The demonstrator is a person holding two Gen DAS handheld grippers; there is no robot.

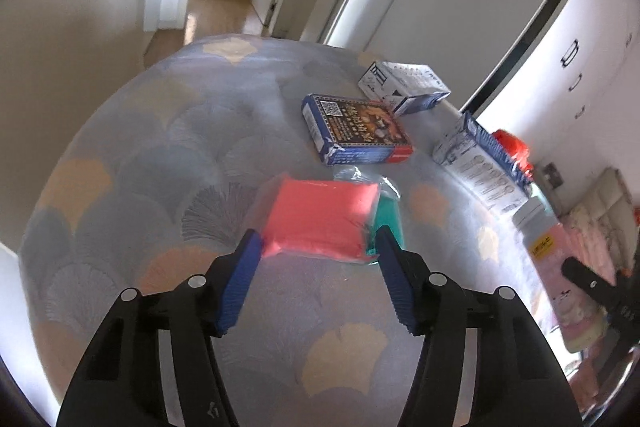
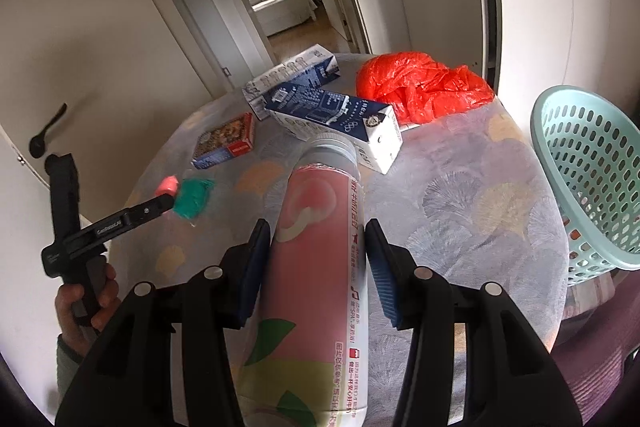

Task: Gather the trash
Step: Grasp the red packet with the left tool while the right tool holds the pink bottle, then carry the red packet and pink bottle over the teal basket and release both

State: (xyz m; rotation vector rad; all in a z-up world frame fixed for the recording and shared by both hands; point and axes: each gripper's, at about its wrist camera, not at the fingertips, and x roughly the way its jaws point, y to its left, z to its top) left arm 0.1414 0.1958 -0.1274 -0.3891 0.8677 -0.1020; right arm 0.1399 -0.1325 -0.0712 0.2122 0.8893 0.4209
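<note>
My left gripper (image 1: 316, 247) is open, its blue pads on either side of the near edge of a pink and green sponge pack (image 1: 320, 219) lying on the round table (image 1: 160, 167); whether they touch it I cannot tell. In the right wrist view the pack (image 2: 186, 197) sits at the tip of the left gripper (image 2: 168, 203). My right gripper (image 2: 316, 239) straddles a pink bottle (image 2: 316, 267) lying on the table; the pads stand close beside it, with a small gap on the right.
A dark snack box (image 1: 356, 131), two blue-white cartons (image 1: 404, 87) (image 2: 340, 119) and a crumpled red plastic bag (image 2: 420, 87) lie on the table. A teal laundry basket (image 2: 592, 179) stands off the table's right side. A doorway and hallway lie beyond.
</note>
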